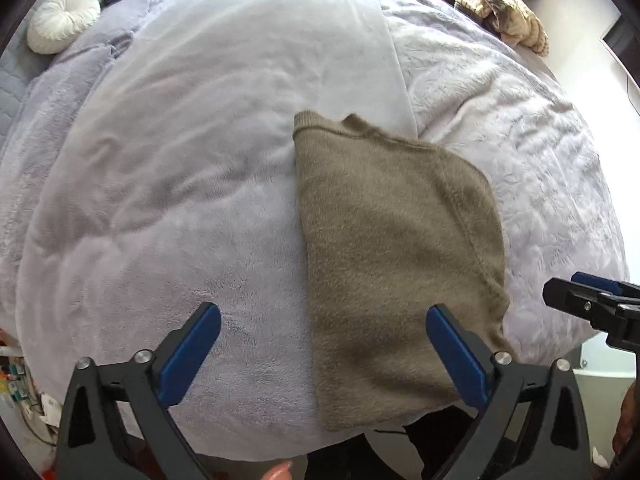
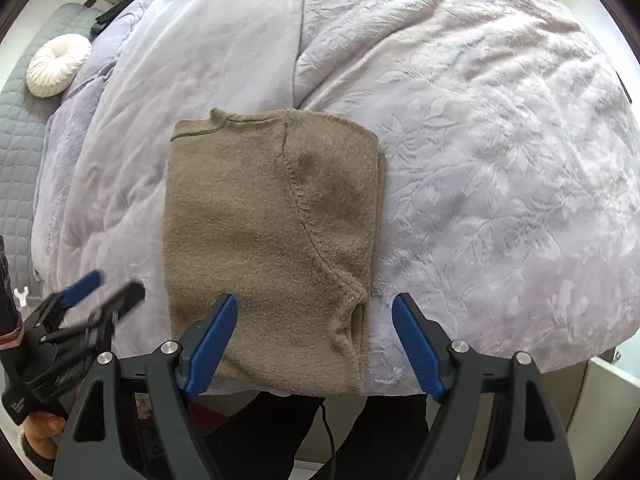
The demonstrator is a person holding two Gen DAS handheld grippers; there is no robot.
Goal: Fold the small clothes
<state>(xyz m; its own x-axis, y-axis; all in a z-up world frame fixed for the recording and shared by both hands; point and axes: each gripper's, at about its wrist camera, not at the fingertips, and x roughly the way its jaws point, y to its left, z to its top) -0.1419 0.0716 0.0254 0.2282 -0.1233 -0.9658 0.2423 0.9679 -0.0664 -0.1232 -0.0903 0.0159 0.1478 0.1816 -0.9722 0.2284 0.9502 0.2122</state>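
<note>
Right wrist, folded sweater (image 2: pixel 272 240), lengthwise toward camera

One folded brown sweater (image 2: pixel 268 240), two tools, left (image 1: pixel 323 350) and right (image 2: pixel 315 340), one round white cushion (image 1: pixel 64 20)

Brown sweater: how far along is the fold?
Done: the brown sweater lies flat on the lilac blanket as a compact rectangle, sleeve seam on top. In hand: nothing; the left tool and right tool are both open above it. Left: perhaps one more fold or setting it aside; no other garment queued nearby.
</note>
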